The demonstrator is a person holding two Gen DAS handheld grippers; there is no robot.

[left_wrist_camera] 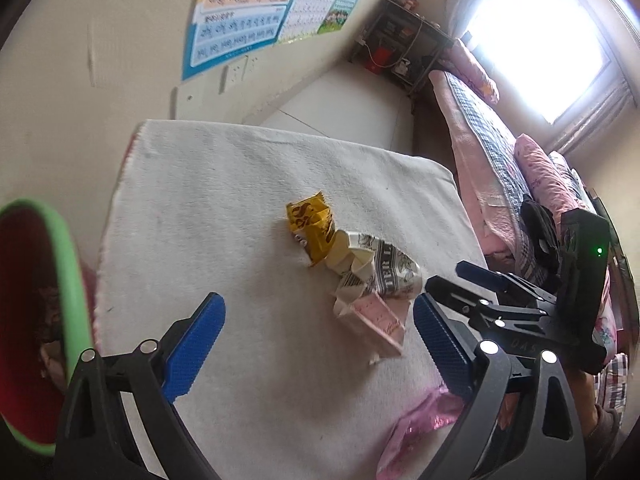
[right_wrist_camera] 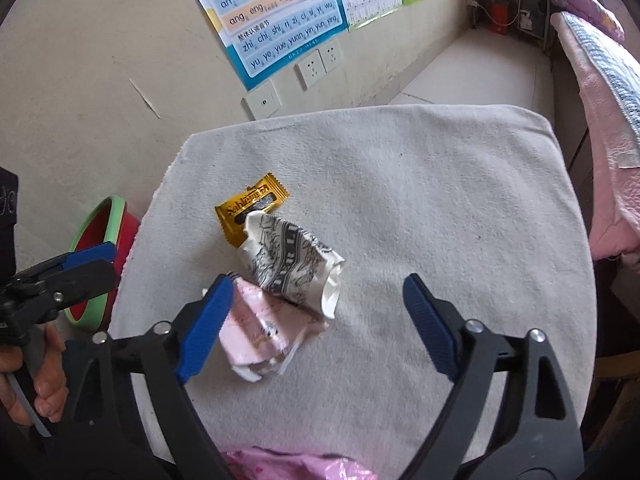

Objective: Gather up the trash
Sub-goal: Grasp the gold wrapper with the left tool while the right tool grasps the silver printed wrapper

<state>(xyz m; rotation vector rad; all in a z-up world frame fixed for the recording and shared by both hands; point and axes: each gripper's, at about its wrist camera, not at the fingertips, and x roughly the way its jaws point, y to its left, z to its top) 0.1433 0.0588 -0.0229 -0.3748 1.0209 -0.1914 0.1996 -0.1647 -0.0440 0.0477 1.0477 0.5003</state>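
So, both grippers hover over a white cloth-covered table w/ three bits of trash piled near its middle. Left gripper: jaws spread wide, nothing between the blue pads. Right gripper: also spread wide, gripping nothing; its left pad sits in front of the pink wrapper's near-left edge, can't tell if it's touching.

Trash pile, far to near:
- yellow wrapper, flat on the cloth, far-left of the pile, partly tucked under the next piece.
- crumpled white paper w/ black print, middle of the pile, overlapping the yellow one and the pink one.
- pink wrapper, nearest, crumpled, touching the printed paper.

In the left wrist view the same pile lies just beyond and between the open jaws, closer to the right pad; the right gripper shows at the right edge there.

Red bin w/ green rim stands off the table's left side, low down. Pink plastic bag at the table's near edge. Wall far-left has a pinyin chart and sockets. Bed w/ pink bedding on the right.
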